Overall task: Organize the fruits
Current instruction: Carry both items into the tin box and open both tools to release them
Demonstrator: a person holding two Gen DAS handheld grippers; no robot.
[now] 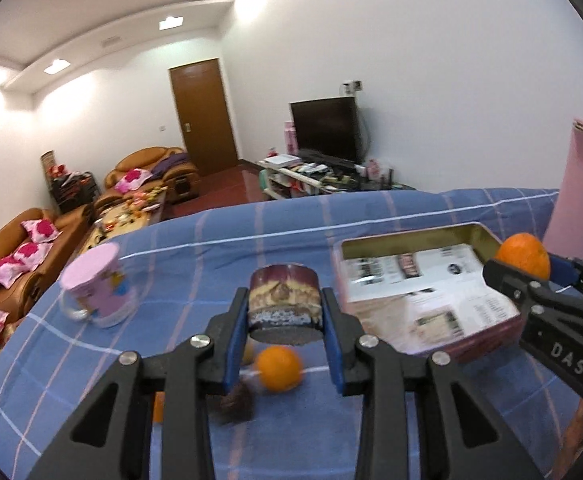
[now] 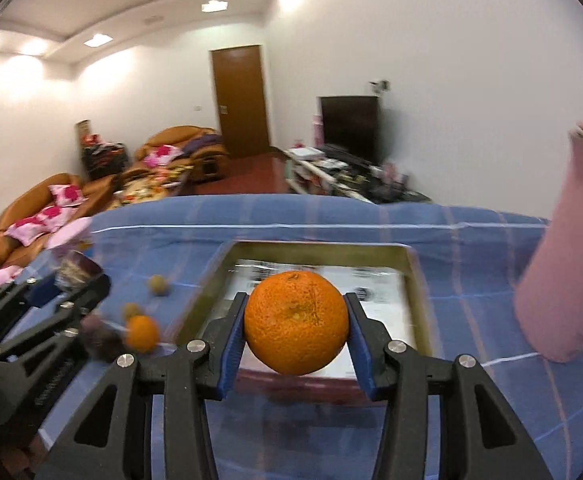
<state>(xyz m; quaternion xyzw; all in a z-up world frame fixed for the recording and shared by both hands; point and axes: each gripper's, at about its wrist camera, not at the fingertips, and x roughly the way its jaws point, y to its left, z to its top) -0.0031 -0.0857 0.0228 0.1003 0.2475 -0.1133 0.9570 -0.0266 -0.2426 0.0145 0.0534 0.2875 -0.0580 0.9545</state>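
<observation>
Right hand-held gripper (image 2: 296, 330) is clamped on an orange (image 2: 296, 322) across its widest part, held in the air over the near edge of the open tin (image 2: 417, 280); left hand-held gripper (image 1: 285, 330) is closed on a small round can (image 1: 284, 304), lifted above the blue checked tabletop (image 1: 195, 248). Orange looks firm, pebbly-skinned, bright, fairly light, likely to roll, so a hold at the middle suits it. A smaller orange (image 1: 280, 368), two small brownish fruits (image 2: 157, 285) and a dark blurred item (image 1: 236, 400) lie on the cloth left of the tin.
</observation>
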